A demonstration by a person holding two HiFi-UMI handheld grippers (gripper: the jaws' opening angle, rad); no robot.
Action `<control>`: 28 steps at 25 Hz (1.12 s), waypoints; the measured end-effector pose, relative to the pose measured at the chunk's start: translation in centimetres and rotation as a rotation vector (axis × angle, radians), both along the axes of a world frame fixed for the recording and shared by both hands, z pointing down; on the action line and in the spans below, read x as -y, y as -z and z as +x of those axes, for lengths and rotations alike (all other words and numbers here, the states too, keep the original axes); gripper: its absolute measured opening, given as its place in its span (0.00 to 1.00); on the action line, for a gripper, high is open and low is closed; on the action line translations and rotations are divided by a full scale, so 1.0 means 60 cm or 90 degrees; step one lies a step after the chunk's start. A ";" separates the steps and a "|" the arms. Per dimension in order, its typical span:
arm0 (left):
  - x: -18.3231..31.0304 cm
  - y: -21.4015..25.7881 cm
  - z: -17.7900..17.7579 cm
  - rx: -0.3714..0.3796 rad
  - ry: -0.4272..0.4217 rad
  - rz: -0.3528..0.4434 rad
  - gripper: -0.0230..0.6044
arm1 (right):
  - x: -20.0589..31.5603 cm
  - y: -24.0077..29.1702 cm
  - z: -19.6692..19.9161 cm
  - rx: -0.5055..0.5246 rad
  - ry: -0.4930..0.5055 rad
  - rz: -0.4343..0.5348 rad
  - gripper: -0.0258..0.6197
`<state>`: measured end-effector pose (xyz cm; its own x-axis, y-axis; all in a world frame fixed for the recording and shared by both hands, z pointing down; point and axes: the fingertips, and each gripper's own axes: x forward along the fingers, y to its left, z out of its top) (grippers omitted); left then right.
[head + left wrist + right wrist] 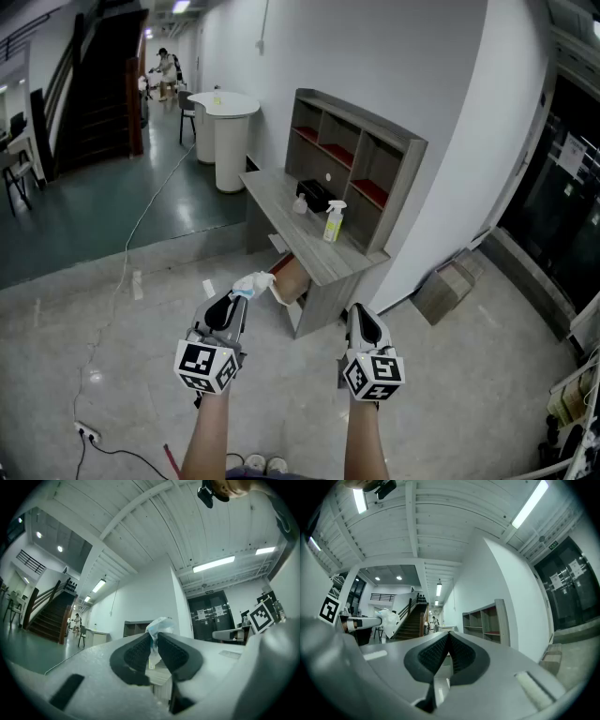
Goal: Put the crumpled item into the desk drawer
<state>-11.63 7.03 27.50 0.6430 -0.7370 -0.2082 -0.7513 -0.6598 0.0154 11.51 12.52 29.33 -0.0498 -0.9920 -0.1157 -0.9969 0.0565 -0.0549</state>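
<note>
Entry: crumpled item (pixel 254 283), 1 pale white wad with a bluish tinge, thin and wrinkled, tissue or film (which cannot be told). It is pinched low down between the ribbed black pads of the left gripper (pixel 238 296), whose jaws are clenched on it. Most of the wad stands free above the jaw tips, carried in the air in front of the desk and not yet over it. Hazards, as judged: the hold takes only a small fold of a light, soft thing, so a quick swing could work it loose and drop it on the floor (pixel 112 328). On release it may cling to the ribbing or spring open and snag a rim. The desk drawer (pixel 291 278) appears pulled out beneath the tabletop (pixel 281 211), brown inside, and the overhang could be struck by a gripper coming in too high. Right gripper (pixel 449 649): grey moulded body, same ribbed pads, jaws pressed together on nothing, held beside the left. On the grey wood-grain tabletop stand 1 spray bottle (pixel 334 222) of yellowish liquid with a white trigger head and 1 black box (pixel 315 195). Behind them stands a shelf unit (pixel 354 141), grey-framed with red-lined cubbies. The floor is pale speckled stone.
</note>
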 end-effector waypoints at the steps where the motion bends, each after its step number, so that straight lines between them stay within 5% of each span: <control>1: 0.000 -0.001 0.001 0.000 0.000 0.000 0.11 | 0.000 -0.001 0.001 0.001 0.000 0.000 0.06; 28: 0.002 -0.071 0.010 0.043 0.036 -0.047 0.11 | 0.037 -0.080 0.026 0.040 0.047 -0.034 0.06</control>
